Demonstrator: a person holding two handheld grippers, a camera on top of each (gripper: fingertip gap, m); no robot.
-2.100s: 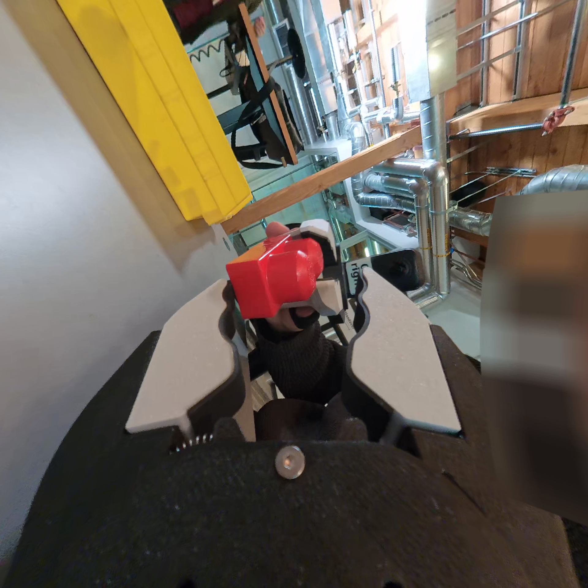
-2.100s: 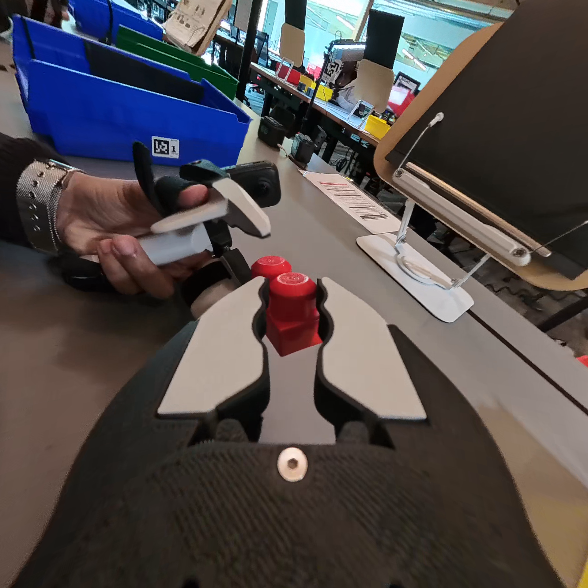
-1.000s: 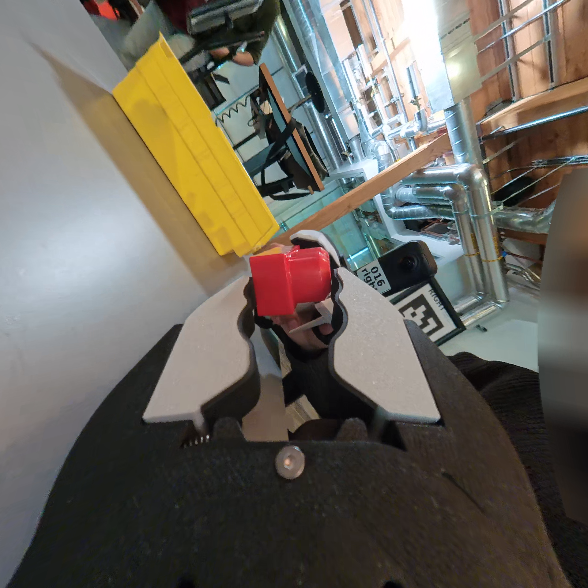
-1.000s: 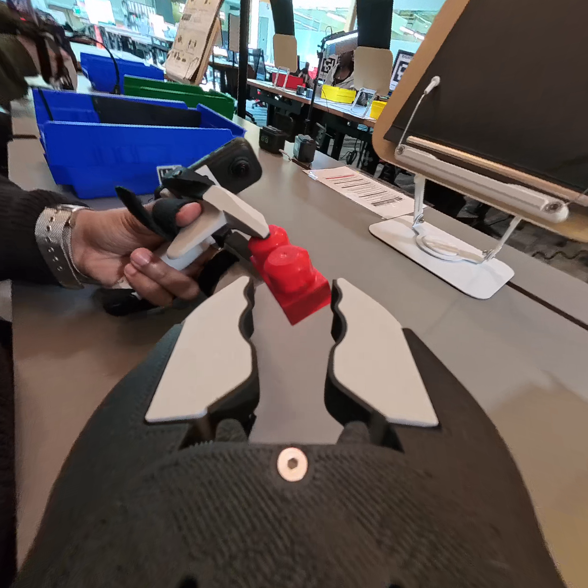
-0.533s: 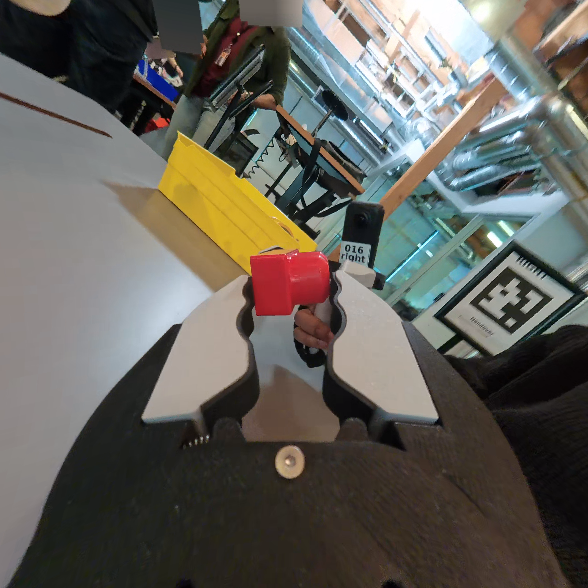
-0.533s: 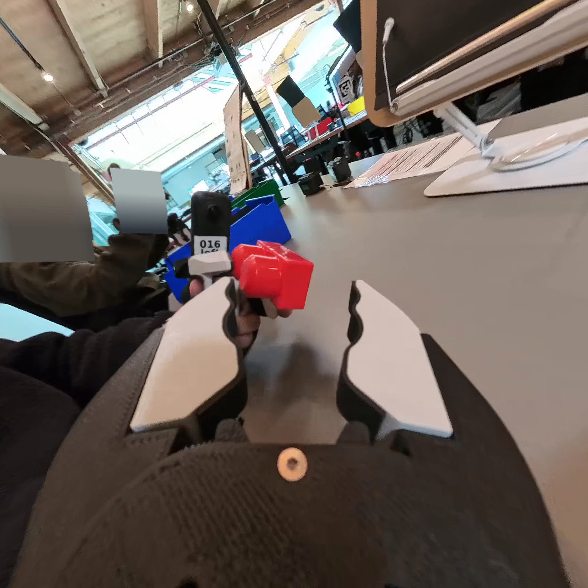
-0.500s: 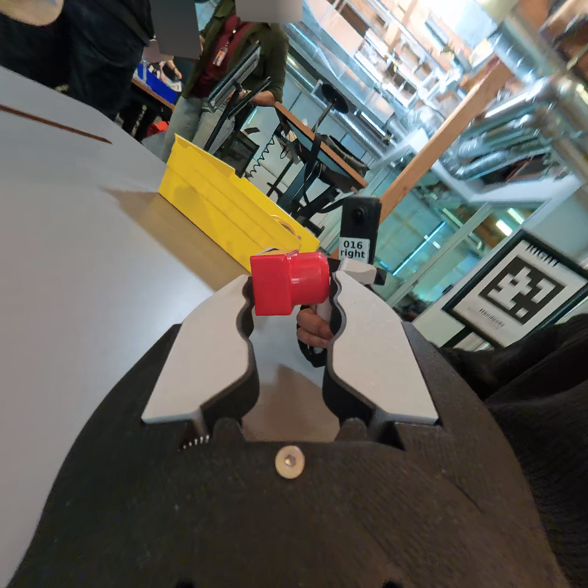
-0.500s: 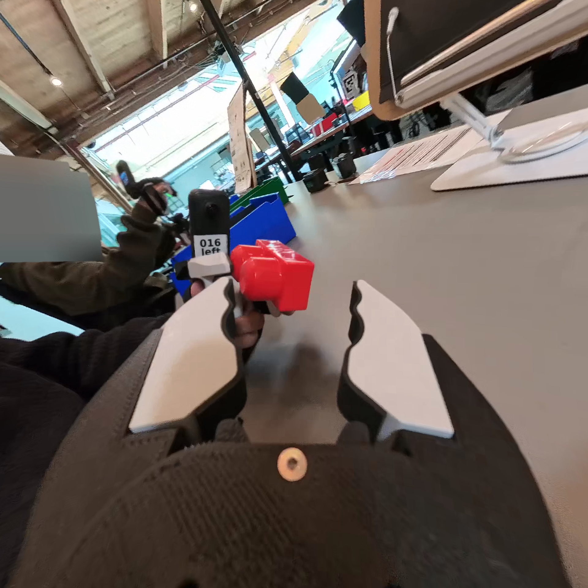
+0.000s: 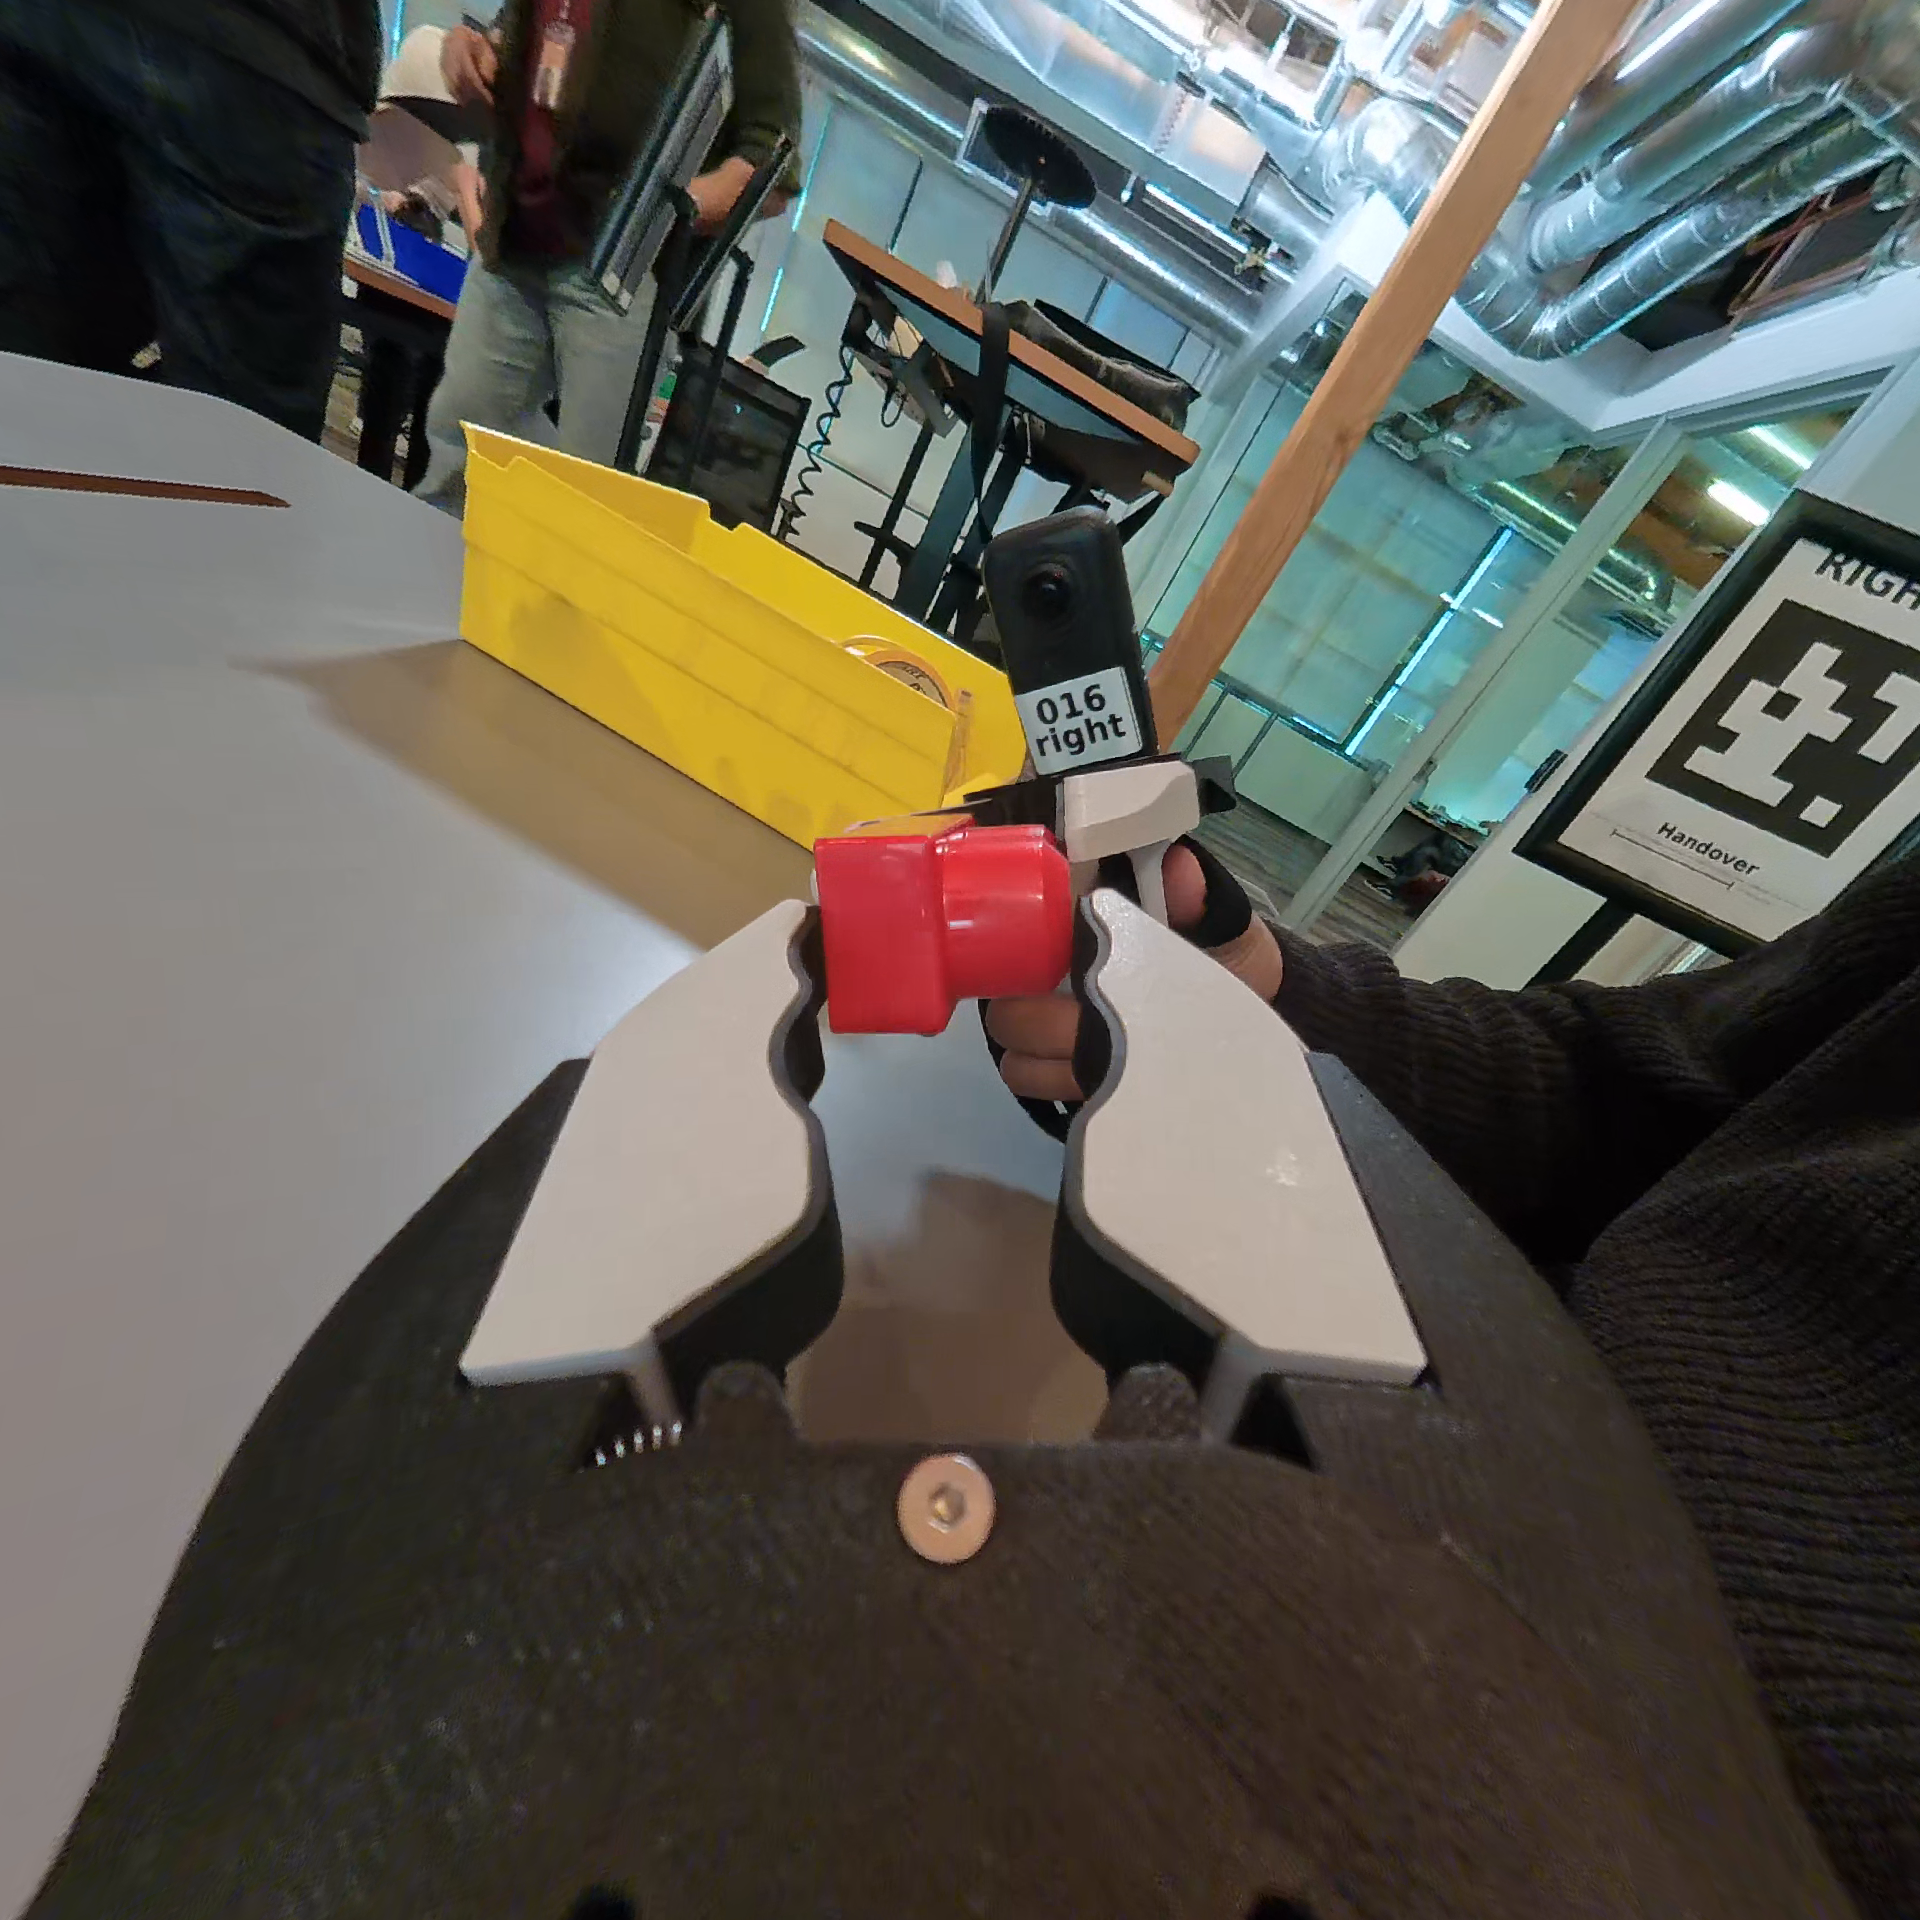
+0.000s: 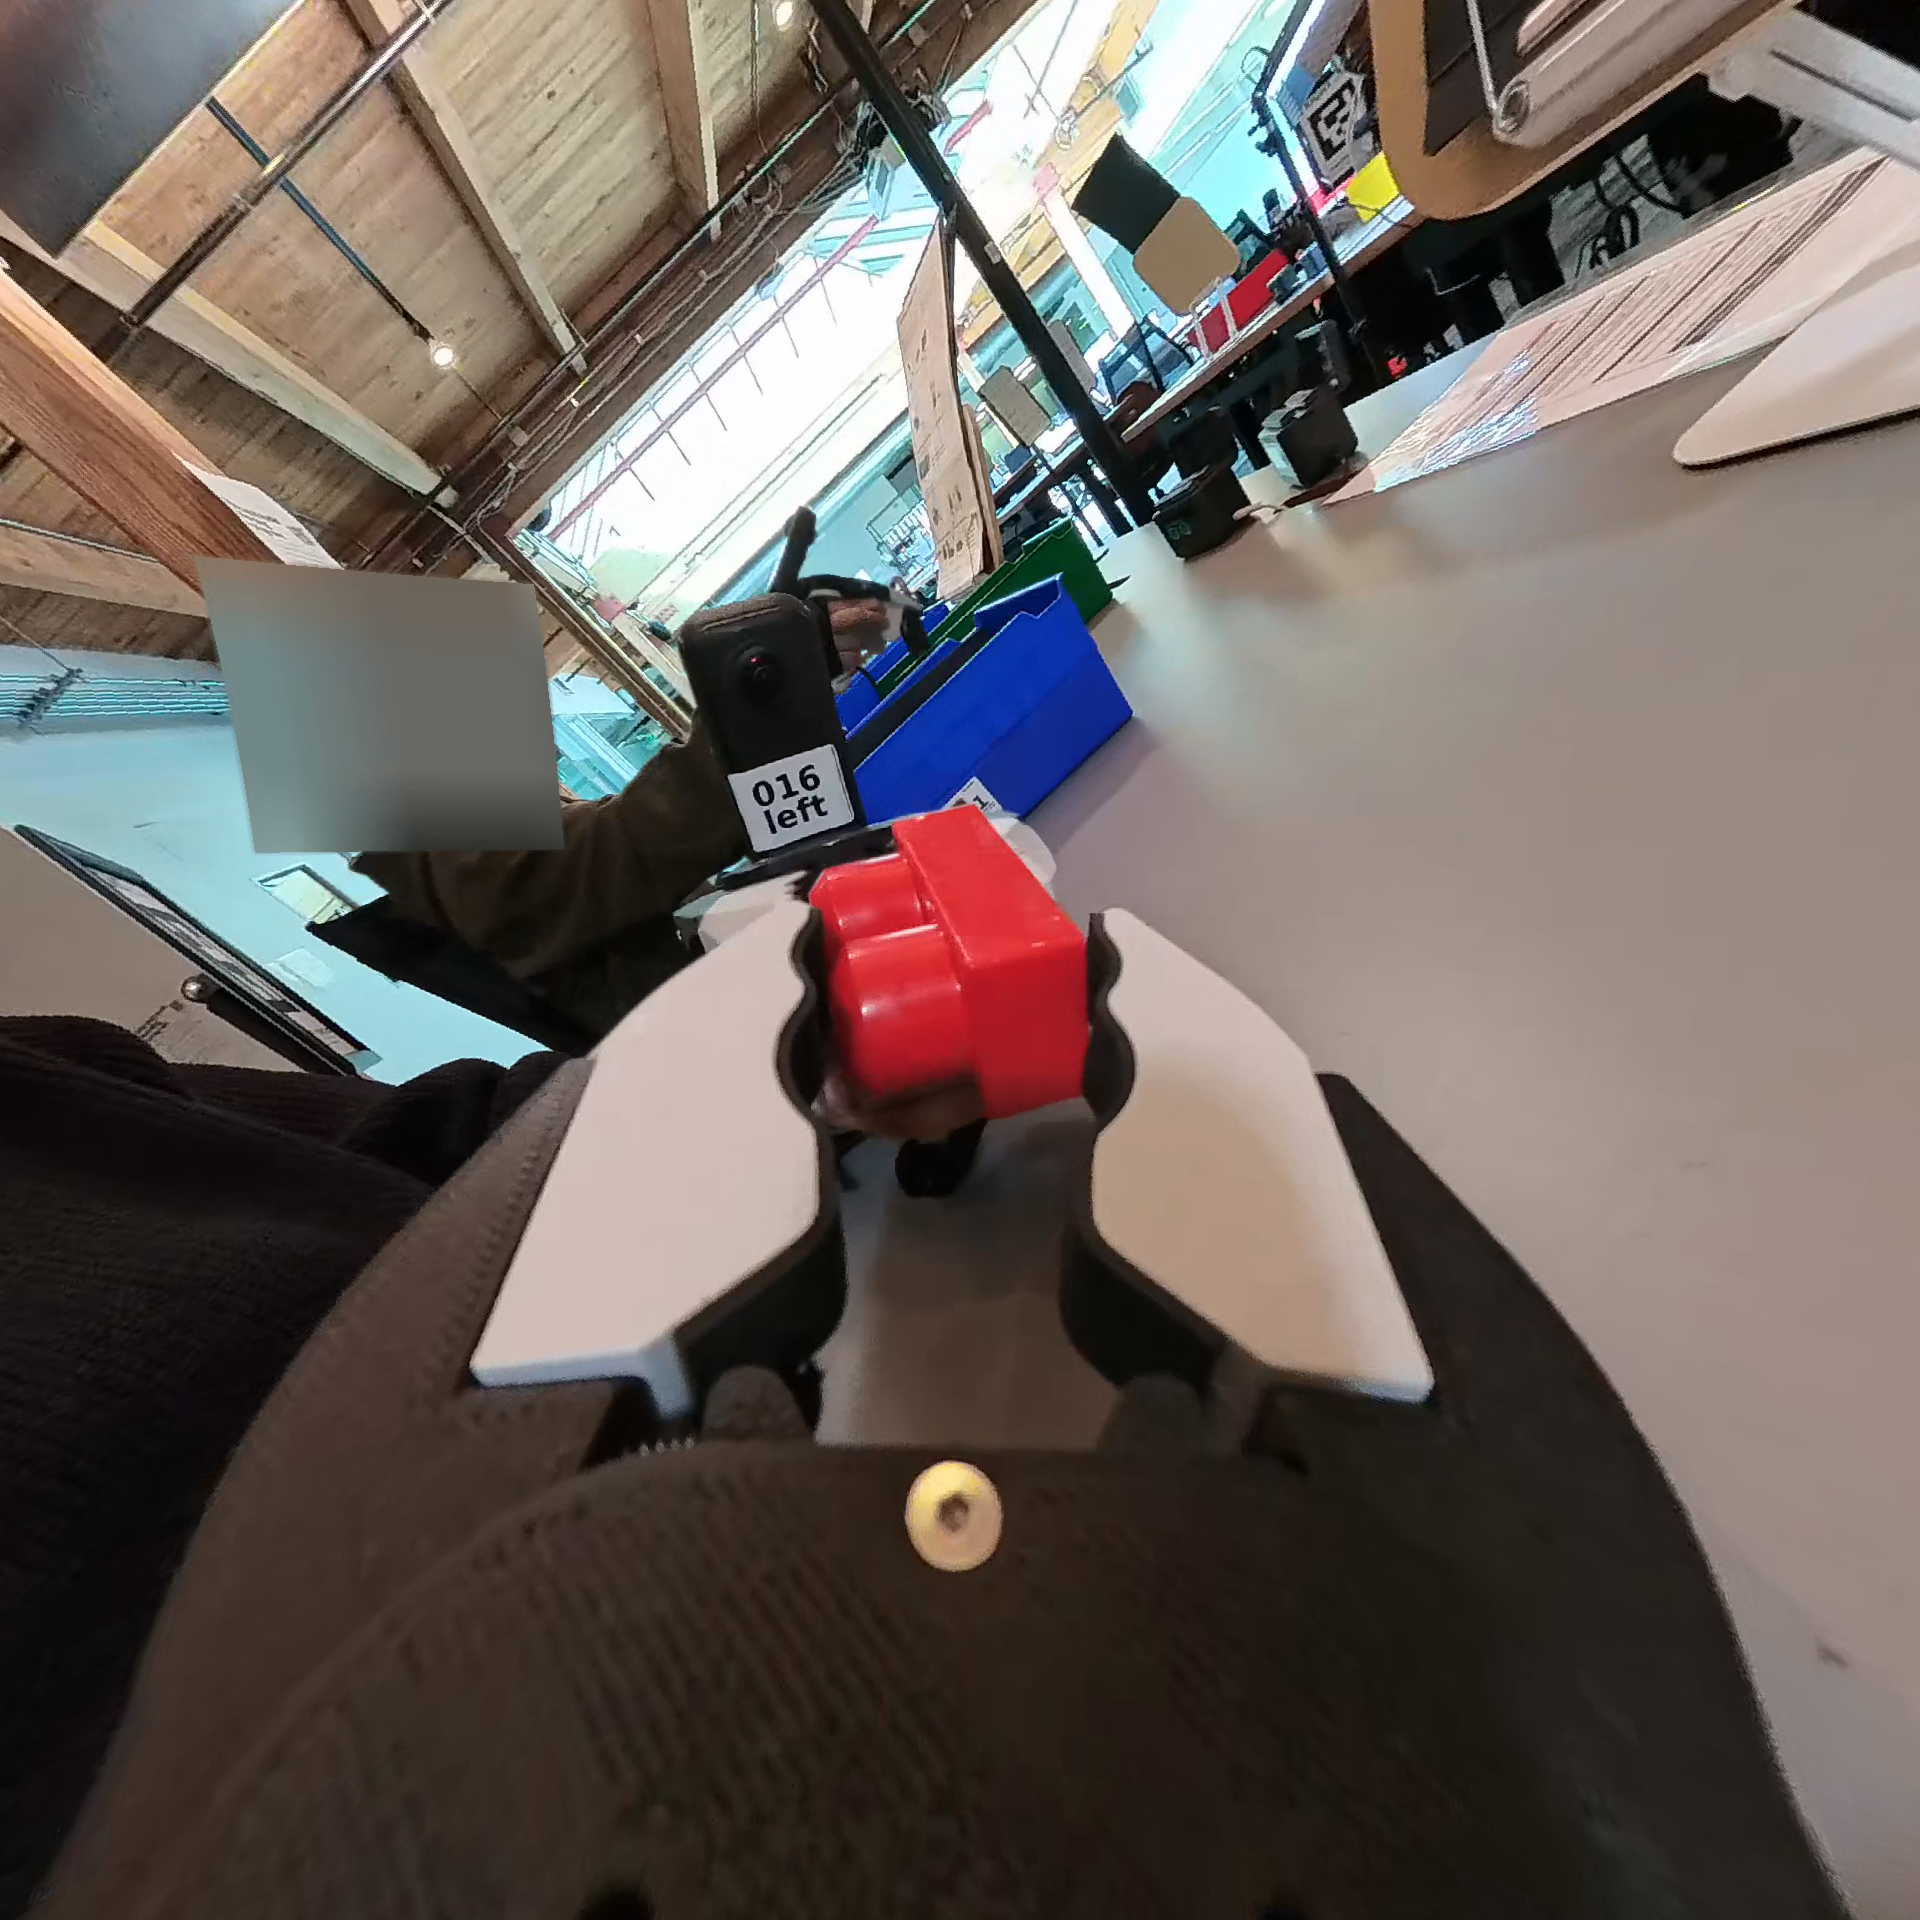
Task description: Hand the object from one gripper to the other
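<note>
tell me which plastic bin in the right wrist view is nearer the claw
The blue plastic bin, just beyond the red plastic block; the green plastic bin sits behind it, farther off.

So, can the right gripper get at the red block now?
Probably yes: the red block sits between the fingers of the right gripper, which seem to touch both sides; the left gripper holds its far end.

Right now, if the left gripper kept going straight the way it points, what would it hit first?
Probably the right gripper, facing it just beyond the red block held between the left gripper's fingers; depth is unclear.
</note>
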